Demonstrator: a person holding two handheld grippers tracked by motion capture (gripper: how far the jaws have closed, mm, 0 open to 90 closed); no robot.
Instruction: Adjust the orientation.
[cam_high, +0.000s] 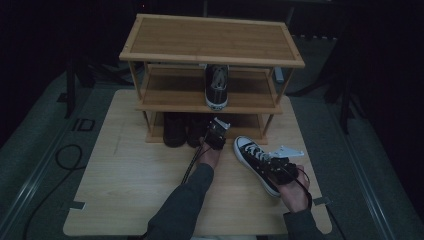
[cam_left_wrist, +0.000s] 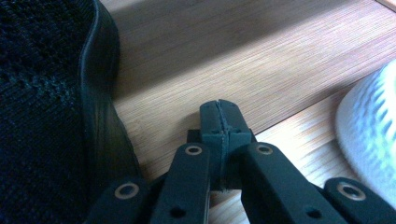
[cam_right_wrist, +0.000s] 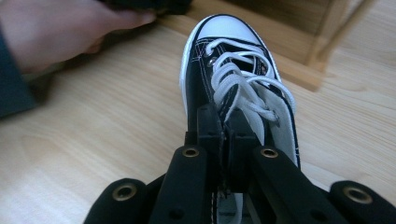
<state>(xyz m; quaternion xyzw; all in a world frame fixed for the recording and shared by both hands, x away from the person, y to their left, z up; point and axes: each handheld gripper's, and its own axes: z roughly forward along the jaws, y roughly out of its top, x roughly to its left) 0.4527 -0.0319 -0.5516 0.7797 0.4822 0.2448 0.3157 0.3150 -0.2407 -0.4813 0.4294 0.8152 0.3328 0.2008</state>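
Note:
A black high-top sneaker with white laces and a white toe cap lies on the wooden table, toe toward the rack. My right gripper is shut on it. In the right gripper view the jaws pinch the black canvas edge beside the laces of the sneaker. My left gripper sits at the front of the rack's bottom shelf. Seen from the left gripper view, it is shut with nothing in it, low over the wood, next to a dark shoe.
A three-tier bamboo shoe rack stands at the table's far side. A matching black sneaker rests on its middle shelf, and dark shoes stand on the bottom shelf. A white rounded edge lies right of the left jaws. A cable loops on the floor.

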